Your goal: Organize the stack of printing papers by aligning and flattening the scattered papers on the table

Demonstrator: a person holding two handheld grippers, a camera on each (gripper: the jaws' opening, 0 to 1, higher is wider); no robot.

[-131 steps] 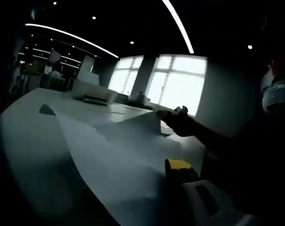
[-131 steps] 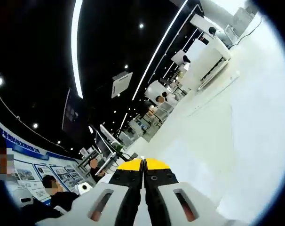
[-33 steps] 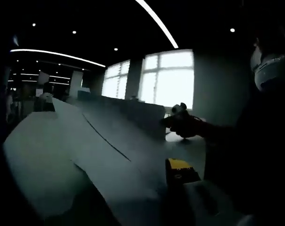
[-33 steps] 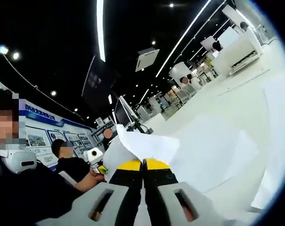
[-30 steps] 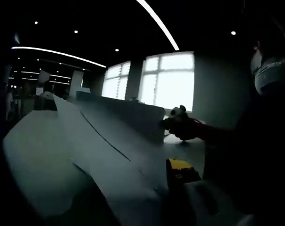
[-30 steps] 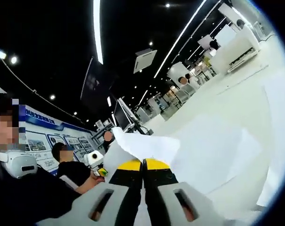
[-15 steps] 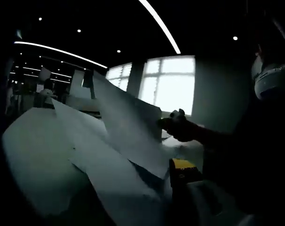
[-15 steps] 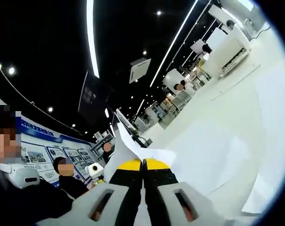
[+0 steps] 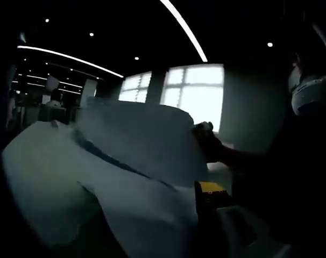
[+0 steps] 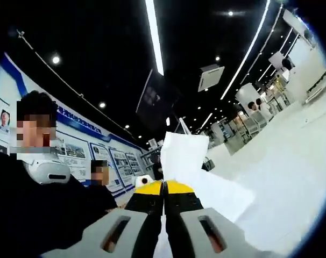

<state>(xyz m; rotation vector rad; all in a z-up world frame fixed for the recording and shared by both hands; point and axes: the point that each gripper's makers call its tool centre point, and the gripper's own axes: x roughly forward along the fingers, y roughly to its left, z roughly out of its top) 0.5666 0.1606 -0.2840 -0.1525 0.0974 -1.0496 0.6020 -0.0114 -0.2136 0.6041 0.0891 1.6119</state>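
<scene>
In the left gripper view, white printing papers (image 9: 50, 177) lie overlapped across the table. One sheet (image 9: 147, 137) is raised above them and bows over. My right gripper (image 9: 202, 129) holds its far edge, with a hand and sleeve behind it. My left gripper (image 9: 171, 193) sits low at the papers' near edge. One yellow-tipped finger (image 9: 211, 188) shows well right of centre, and paper covers the other. In the right gripper view, my right gripper (image 10: 163, 185) is shut, and the held sheet (image 10: 184, 153) stands up from its yellow tips.
The white table (image 10: 284, 172) runs off to the right. A person wearing a headset (image 10: 42, 177) is close on the left, and another person (image 10: 101, 174) sits behind. Bright windows (image 9: 198, 91) stand beyond the table. Desks and people (image 10: 257, 107) fill the far room.
My right gripper has lifted its sheet higher, and its view has swung toward the poster wall. In the left gripper view the raised sheet has gone from standing steeply to bowing across the middle.
</scene>
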